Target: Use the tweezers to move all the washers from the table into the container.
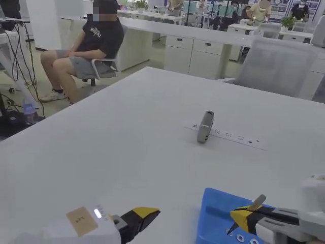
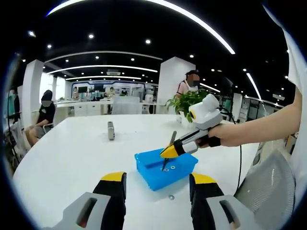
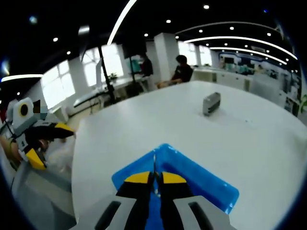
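My right gripper (image 3: 154,178) is clamped on the tweezers (image 3: 154,165), whose tips point down into the blue container (image 3: 206,184). A few washers (image 1: 240,237) lie inside it, and one washer (image 2: 171,197) sits on the table (image 2: 72,163) just beside its wall. My left gripper (image 2: 156,181) hangs near the container, jaws apart, holding nothing.

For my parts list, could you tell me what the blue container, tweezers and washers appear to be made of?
Container: likely plastic, uniformly bright blue, matte. Tweezers: apparently metal, thin grey blades. Washers: probably metal, small pale rings, too small to be sure.
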